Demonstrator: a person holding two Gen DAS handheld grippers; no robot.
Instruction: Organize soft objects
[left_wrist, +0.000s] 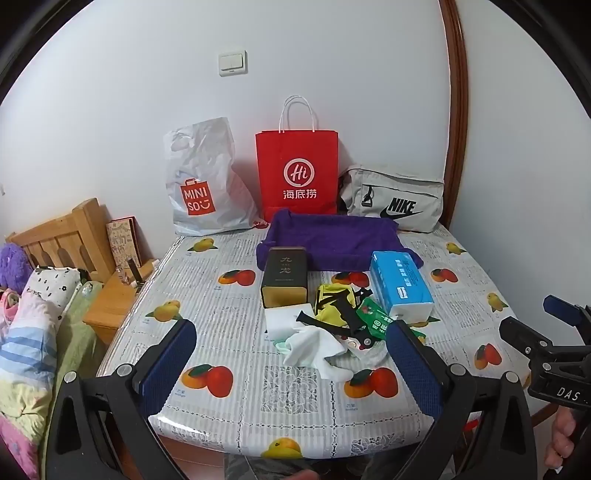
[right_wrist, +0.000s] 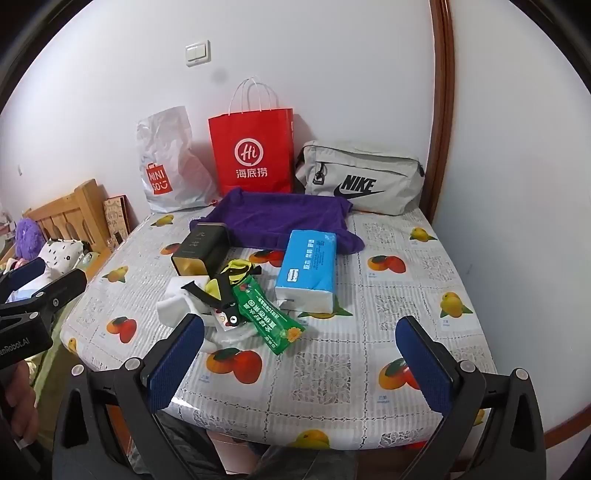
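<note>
A jumble of soft things lies mid-table: white cloths (left_wrist: 317, 349) (right_wrist: 173, 308), a yellow pouch with black straps (left_wrist: 334, 304) (right_wrist: 236, 275) and a green packet (left_wrist: 376, 319) (right_wrist: 269, 314). Beside them sit a blue tissue pack (left_wrist: 400, 284) (right_wrist: 308, 267) and a dark tin box (left_wrist: 284, 277) (right_wrist: 201, 249). A purple towel (left_wrist: 332, 236) (right_wrist: 280, 218) is spread behind. My left gripper (left_wrist: 295, 339) hovers open just short of the pile, nothing between its pads. My right gripper (right_wrist: 303, 332) is open over the table's front, the pile at its left finger.
Against the wall stand a white Miniso bag (left_wrist: 201, 184) (right_wrist: 166, 162), a red paper bag (left_wrist: 297, 173) (right_wrist: 253, 151) and a grey Nike bag (left_wrist: 395, 199) (right_wrist: 360, 177). A bed with a wooden headboard (left_wrist: 62, 236) lies left of the fruit-patterned table (left_wrist: 229, 317) (right_wrist: 388, 280).
</note>
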